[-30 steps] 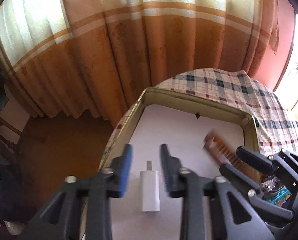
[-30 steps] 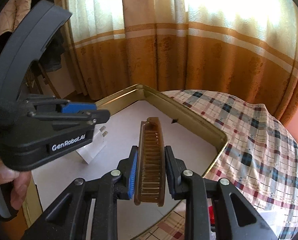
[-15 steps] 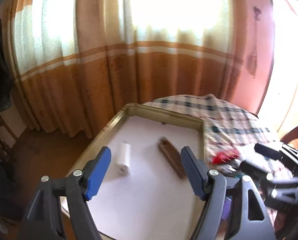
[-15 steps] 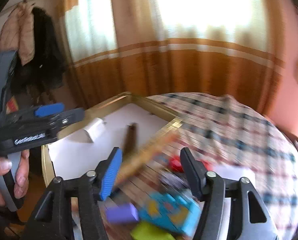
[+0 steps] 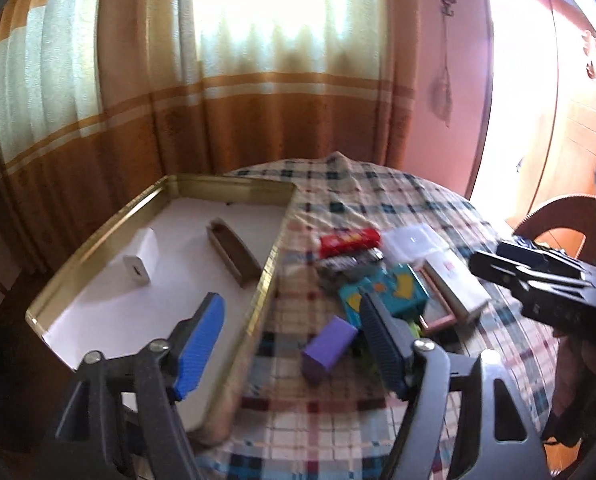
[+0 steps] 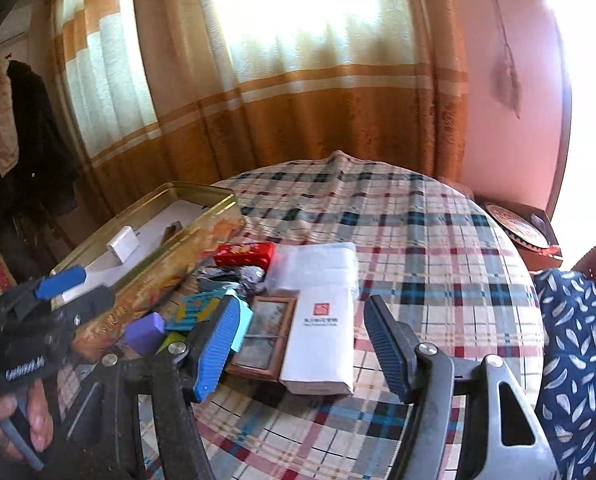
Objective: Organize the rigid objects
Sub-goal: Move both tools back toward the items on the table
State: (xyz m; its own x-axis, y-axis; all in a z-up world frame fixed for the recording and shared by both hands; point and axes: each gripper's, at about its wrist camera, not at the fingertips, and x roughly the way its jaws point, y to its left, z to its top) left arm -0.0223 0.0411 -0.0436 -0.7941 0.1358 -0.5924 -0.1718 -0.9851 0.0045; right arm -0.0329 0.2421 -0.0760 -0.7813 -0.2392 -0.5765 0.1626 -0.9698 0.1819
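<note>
A gold tin tray (image 5: pixel 97 236) with a white floor holds a white charger (image 5: pixel 137 262) and a brown comb (image 5: pixel 233 252). My left gripper (image 5: pixel 293 344) is open and empty, over the tray's right rim, near a purple block (image 5: pixel 328 348). My right gripper (image 6: pixel 306 348) is open and empty above a white box (image 6: pixel 322 336) and a framed picture (image 6: pixel 263 336). A red packet (image 6: pixel 243 256), a teal box (image 5: pixel 390 292) and a clear plastic case (image 6: pixel 318 266) lie in the pile beside the tray (image 6: pixel 145 272).
The round table has a plaid cloth (image 6: pixel 418 232). Orange curtains (image 6: pixel 298 120) hang behind. A chair with a blue patterned cushion (image 6: pixel 578 340) stands at the right. Clothes (image 6: pixel 29 140) hang at the left.
Both grippers opened, released the charger and the comb in the tray, then pulled back and swung right toward the pile on the cloth.
</note>
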